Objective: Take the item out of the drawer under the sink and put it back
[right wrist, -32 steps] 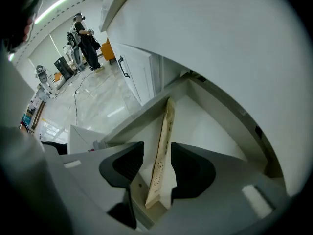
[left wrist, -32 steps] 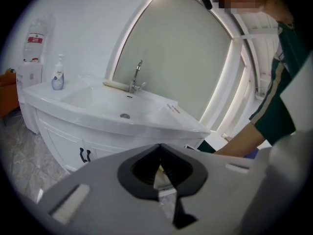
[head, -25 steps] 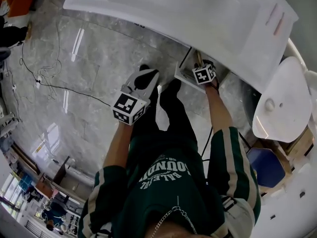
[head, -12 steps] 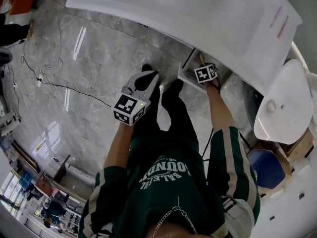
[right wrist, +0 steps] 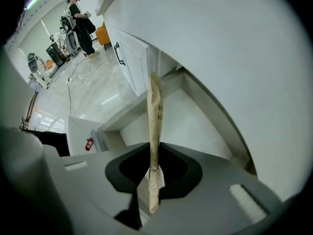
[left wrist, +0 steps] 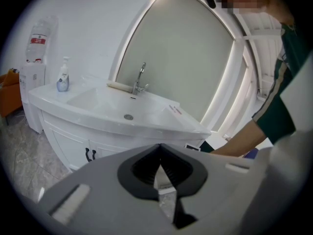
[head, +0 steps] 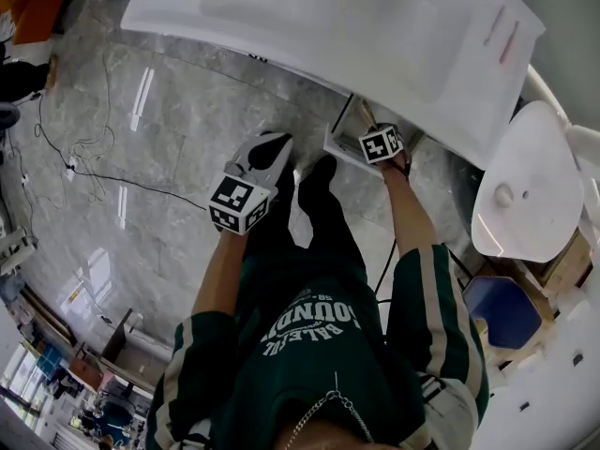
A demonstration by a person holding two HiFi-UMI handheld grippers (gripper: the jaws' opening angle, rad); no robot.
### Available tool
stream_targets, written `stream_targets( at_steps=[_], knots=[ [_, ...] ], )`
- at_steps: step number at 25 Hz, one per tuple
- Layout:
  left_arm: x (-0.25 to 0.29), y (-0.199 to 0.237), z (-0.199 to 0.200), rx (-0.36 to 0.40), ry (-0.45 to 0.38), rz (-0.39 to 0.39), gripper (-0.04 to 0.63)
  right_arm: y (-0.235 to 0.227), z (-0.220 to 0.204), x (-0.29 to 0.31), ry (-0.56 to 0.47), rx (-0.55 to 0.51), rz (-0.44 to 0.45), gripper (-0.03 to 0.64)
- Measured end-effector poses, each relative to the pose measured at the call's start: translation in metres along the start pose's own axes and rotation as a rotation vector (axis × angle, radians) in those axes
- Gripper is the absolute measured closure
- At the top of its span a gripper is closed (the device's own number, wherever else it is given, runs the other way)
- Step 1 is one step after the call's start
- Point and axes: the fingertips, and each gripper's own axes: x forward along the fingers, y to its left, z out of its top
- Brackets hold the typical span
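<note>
Since a second ago my right hand-held gripper point(right wrist: 152, 190) has hardly shifted at the drawer, but its jaws have just been closing, and they are now clamping a thin brown paper packet point(right wrist: 155, 116) edge-on. Nearest me, my left hand-held gripper point(left wrist: 164, 190) is hanging idle over the floor with its jaws together on nothing, so it is offering no backup. The pads are pinching only the packet's lower end while the rest is standing free beyond the jaws. I am judging that such a limp, narrow hold could let it bend, twist or slide out as I lift. Just past it, the open drawer point(head: 339, 144) is sitting close under the overhanging sink point(head: 309, 7). The free end could be catching on the drawer wall or the sink's underside if I am pulling up too steeply.
</note>
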Motion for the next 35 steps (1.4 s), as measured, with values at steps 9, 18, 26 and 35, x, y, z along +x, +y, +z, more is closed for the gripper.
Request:
stream_targets(
  at_steps=[9,18,26,35],
  knots=[
    [-0.008,-0.018,0.033,0.026,-0.030,-0.031,0.545,0.013,0.007,-0.059,-0.078,0.012,0.011,0.568],
    [-0.017,-0.031,0.057,0.053,-0.052,-0.043,0.545,0.045,0.000,-0.119,-0.176,0.002,0.028,0.568],
    [-0.022,-0.039,0.077,0.090,-0.070,-0.047,0.545,0.054,0.000,-0.158,-0.254,0.052,0.039,0.568],
    [-0.025,-0.048,0.119,0.146,-0.140,-0.049,0.545,0.037,0.040,-0.242,-0.478,0.092,0.021,0.569]
  ],
)
